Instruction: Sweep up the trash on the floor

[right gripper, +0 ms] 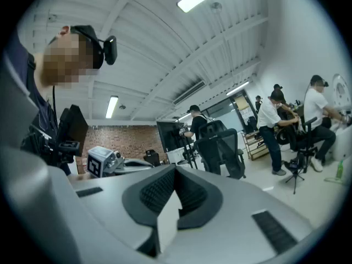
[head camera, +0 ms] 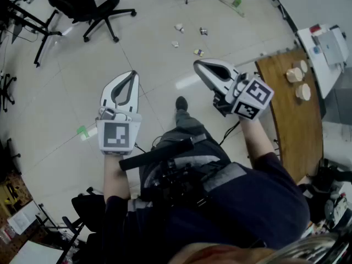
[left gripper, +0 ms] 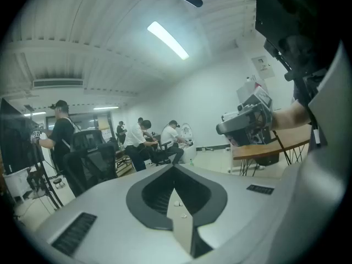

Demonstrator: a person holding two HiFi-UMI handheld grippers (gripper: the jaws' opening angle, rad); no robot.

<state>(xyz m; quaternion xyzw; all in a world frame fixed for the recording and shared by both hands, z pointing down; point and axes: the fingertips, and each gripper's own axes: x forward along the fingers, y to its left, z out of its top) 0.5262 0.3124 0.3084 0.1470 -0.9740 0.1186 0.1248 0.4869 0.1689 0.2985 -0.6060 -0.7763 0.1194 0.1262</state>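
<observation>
Head view: the left gripper and the right gripper were held out above the floor. The trash, a few small scraps, lay on the tiles ahead, well apart from both.
Left gripper view: its jaws were pressed together, with nothing between them.
Right gripper view: its jaws were together too, and empty.
Step in hand: I judge that the sweeping had not yet begun, as no tool was held.
Next move: probably to open the jaws and take a sweeping tool.
</observation>
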